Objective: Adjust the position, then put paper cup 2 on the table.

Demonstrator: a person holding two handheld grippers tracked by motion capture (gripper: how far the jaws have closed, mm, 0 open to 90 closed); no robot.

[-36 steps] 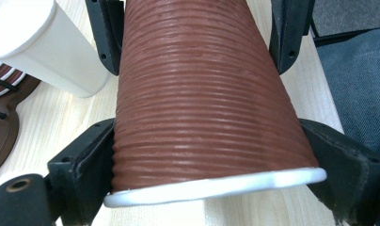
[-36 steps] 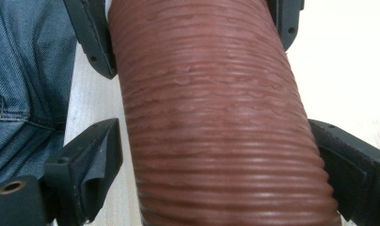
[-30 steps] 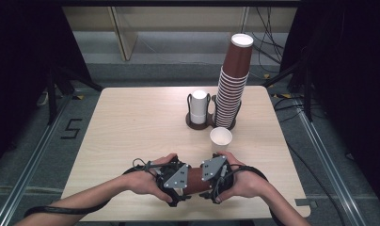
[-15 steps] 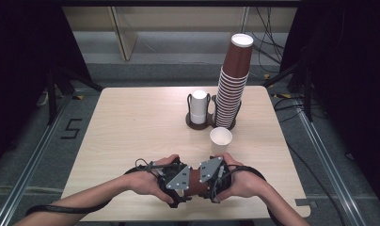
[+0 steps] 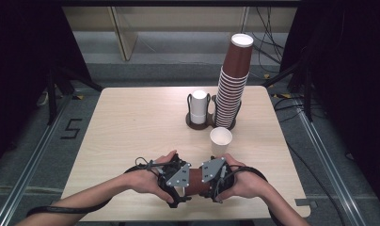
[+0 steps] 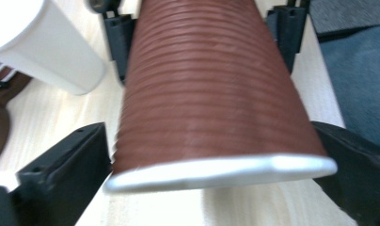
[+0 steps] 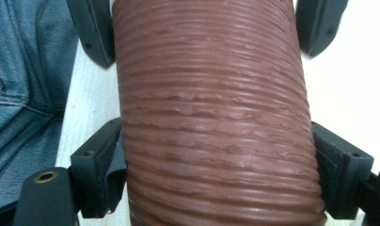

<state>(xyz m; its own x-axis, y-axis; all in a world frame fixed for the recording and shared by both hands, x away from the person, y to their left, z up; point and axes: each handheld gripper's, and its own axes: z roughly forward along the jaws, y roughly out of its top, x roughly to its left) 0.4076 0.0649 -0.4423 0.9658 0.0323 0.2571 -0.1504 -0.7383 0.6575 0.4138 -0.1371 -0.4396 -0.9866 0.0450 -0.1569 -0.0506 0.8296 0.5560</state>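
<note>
A brown ribbed paper cup (image 5: 196,181) with a white rim lies level between the two grippers, near the table's front edge. My left gripper (image 5: 186,185) has the cup's wide rim end (image 6: 216,174) between its jaws. They have just been opening and stand beside the rim without squeezing it. My right gripper (image 5: 208,183) has just been closing. Its pads (image 7: 101,174) now press both sides of the cup's ribbed body (image 7: 216,117). In the right gripper view the left gripper's jaws show farther along the cup.
An upright white cup (image 5: 220,140) stands just beyond the hands and is also seen in the left gripper view (image 6: 47,52). Behind it a dark holder (image 5: 197,125) carries a white cup stack (image 5: 198,106) and a tall brown cup stack (image 5: 231,89). Denim-clad legs (image 7: 23,84) lie past the table edge.
</note>
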